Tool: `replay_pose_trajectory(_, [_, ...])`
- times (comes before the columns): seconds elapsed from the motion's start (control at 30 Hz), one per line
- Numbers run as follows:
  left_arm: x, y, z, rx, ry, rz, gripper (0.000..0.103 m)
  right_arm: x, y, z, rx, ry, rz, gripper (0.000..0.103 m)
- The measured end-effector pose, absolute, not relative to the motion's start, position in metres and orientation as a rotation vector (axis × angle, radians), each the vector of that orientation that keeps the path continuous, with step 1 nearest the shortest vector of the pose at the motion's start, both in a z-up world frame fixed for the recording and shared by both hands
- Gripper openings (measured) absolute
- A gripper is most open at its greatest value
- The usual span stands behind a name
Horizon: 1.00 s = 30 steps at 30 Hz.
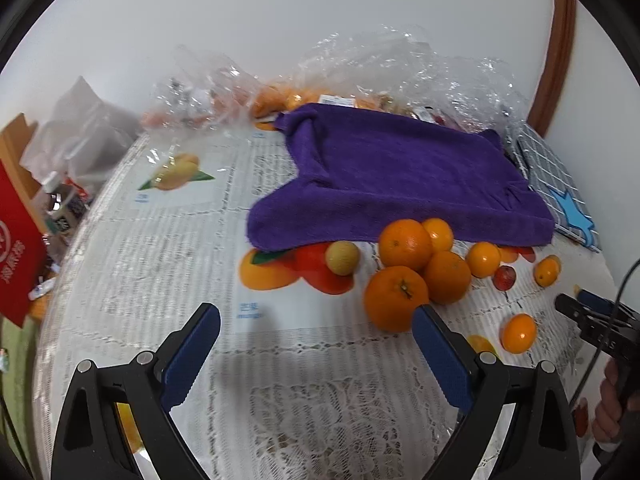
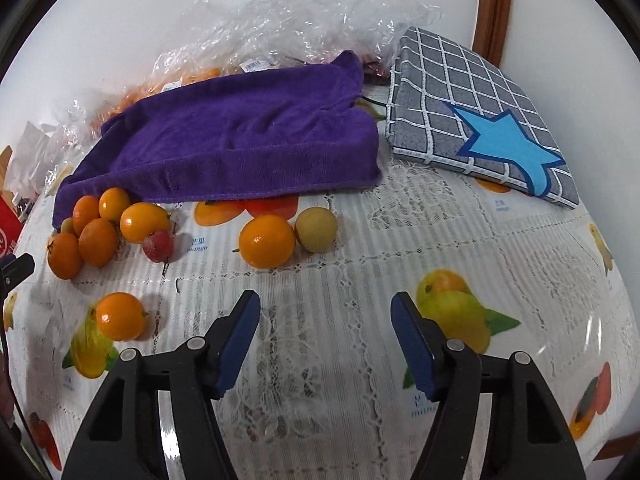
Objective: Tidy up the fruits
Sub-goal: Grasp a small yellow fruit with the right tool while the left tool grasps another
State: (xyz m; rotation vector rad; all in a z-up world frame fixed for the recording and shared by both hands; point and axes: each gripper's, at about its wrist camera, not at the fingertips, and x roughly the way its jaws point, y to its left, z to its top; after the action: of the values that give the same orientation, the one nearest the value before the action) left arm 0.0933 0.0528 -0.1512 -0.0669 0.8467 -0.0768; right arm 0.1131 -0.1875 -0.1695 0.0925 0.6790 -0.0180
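Several oranges [image 2: 267, 246] — lace tablecloth [image 2: 400, 240], white wall [image 1: 240, 20].

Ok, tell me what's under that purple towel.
The purple towel drapes over something raised and flat-topped, fully covered, so I cannot identify it. At its front edge only the fruit-print tablecloth shows, with small oranges resting against the hem.

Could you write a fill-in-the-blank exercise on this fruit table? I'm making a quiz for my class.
1. The towel draped over the table is ___.
2. The grey checked cushion bears a blue ___.
3. Both the left tool and the right tool are ___ and hold nothing.

Missing words: purple; star; open
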Motion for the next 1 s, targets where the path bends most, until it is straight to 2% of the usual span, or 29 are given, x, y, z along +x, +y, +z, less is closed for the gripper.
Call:
replay_pose_trajectory(0.43, [0.104, 0.065, -0.160, -0.106, 0.864, -0.070, 0.097, 0.133, -0.181, -0.172, 0.076, 0.671, 0.011, 0.060])
replay_pose_trajectory(0.7, [0.104, 0.065, -0.159, -0.114, 0.854, -0.073, 0.096, 0.134, -0.181, -0.171, 0.071, 0.650, 0.026, 0.039])
replay_pose_trajectory(1.0, [0.104, 0.063, -0.155, -0.102, 0.847, -0.072, 0.096, 0.144, -0.189, -0.168, 0.093, 0.640, 0.021, 0.039])
